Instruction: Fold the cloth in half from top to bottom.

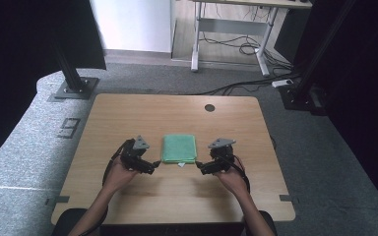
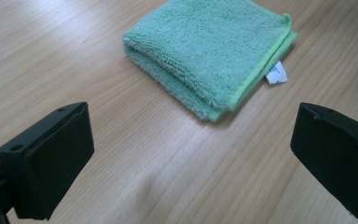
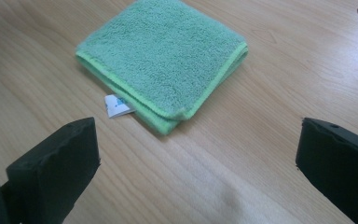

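Two grippers, one per hand: left gripper [image 1: 153,166] just left of the towel's near corner, jaws wide apart and holding nothing; right gripper [image 1: 200,167] just right of the near corner, jaws likewise wide apart and empty. One green towel [image 1: 179,148], folded into a square, lying flat on the wooden table [image 1: 128,113] between the two grippers, untouched by either. One small white tag [image 2: 276,73] poking from the towel's near edge, its print too small to read. One dark round hole [image 1: 209,107] in the far part of the table. Both forearms cut off at the bottom of the high view.
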{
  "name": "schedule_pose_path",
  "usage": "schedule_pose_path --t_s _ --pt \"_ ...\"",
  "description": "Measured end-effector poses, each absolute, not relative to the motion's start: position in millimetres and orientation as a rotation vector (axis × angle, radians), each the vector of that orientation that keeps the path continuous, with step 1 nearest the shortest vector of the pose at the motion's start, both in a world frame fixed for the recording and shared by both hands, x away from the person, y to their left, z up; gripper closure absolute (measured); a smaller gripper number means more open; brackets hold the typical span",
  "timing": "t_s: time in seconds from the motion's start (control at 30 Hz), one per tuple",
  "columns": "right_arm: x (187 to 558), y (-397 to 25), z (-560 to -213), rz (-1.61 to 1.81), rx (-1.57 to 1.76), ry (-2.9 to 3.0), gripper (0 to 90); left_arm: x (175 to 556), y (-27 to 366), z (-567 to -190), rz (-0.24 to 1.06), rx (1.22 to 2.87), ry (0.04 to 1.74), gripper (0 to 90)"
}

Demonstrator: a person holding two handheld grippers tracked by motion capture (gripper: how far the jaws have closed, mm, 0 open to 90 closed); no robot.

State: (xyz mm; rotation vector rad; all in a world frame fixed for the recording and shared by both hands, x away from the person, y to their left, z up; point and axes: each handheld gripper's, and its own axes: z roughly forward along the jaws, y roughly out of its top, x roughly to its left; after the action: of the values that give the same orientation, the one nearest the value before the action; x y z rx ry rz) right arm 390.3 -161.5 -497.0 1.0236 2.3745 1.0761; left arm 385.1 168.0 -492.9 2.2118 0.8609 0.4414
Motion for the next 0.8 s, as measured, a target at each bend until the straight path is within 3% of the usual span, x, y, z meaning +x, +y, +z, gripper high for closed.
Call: schedule_pose_path --t_s 0.33,0.8 --pt "373.4 -182.4 -494.6 1.066 1.035 2.346 0.0 368.3 187.2 -490.6 0.450 2.200 0.884 0.0" --pt "361.1 -207.1 -518.0 1.056 1.129 2.319 0.0 352.8 207.9 -522.3 0.413 2.199 0.954 0.0"
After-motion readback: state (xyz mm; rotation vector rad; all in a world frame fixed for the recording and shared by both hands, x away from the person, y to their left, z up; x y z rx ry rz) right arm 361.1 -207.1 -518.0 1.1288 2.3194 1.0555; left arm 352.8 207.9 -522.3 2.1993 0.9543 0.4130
